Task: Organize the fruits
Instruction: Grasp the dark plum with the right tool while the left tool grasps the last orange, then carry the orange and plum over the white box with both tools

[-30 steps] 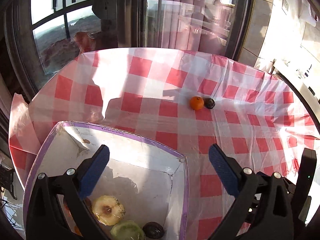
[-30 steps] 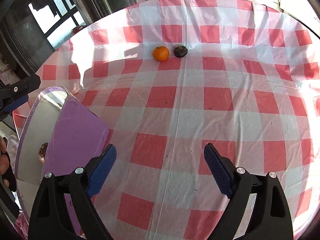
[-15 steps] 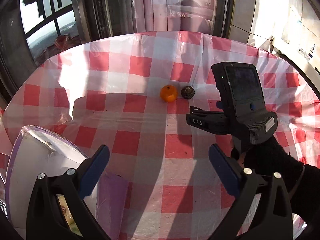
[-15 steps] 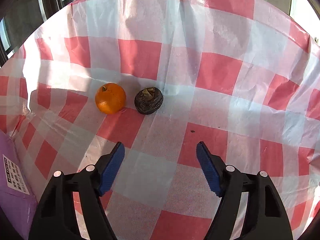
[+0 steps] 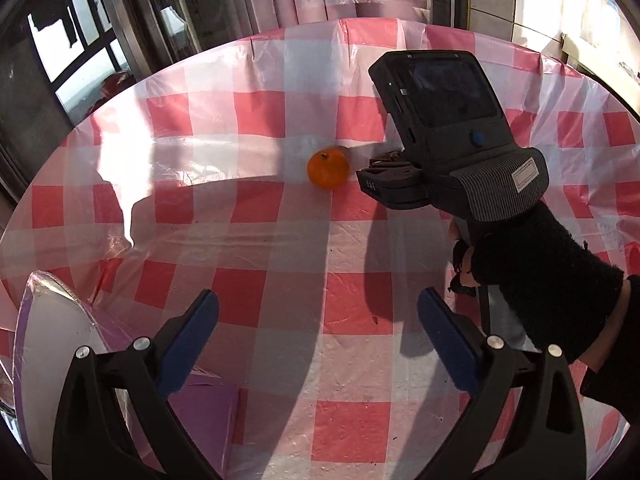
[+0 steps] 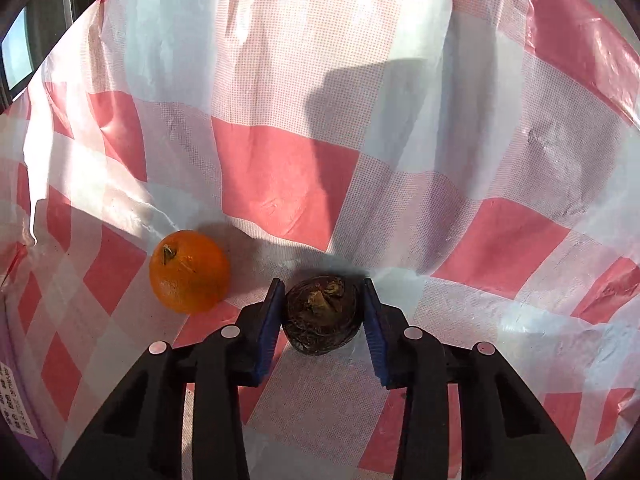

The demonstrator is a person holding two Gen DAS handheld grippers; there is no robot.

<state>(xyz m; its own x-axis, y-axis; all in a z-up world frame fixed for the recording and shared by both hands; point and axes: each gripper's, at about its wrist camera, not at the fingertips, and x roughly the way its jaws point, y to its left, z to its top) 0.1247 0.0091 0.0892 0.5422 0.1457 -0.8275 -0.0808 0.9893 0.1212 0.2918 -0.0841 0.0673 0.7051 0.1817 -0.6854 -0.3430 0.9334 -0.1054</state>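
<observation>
The right tool (image 6: 323,312) has just been closing and now clenches the dark brown fruit (image 6: 322,314) near the far edge of the surface (image 6: 500,240). The orange (image 6: 189,276) lies just left of it. The left tool (image 5: 318,340) is released, well apart.

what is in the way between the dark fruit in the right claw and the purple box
Nothing visible. The right claw has just closed on the dark fruit. The orange sits beside it, apart. Only bare checked tablecloth lies toward the purple box; the left claw hovers open near the box.
</observation>
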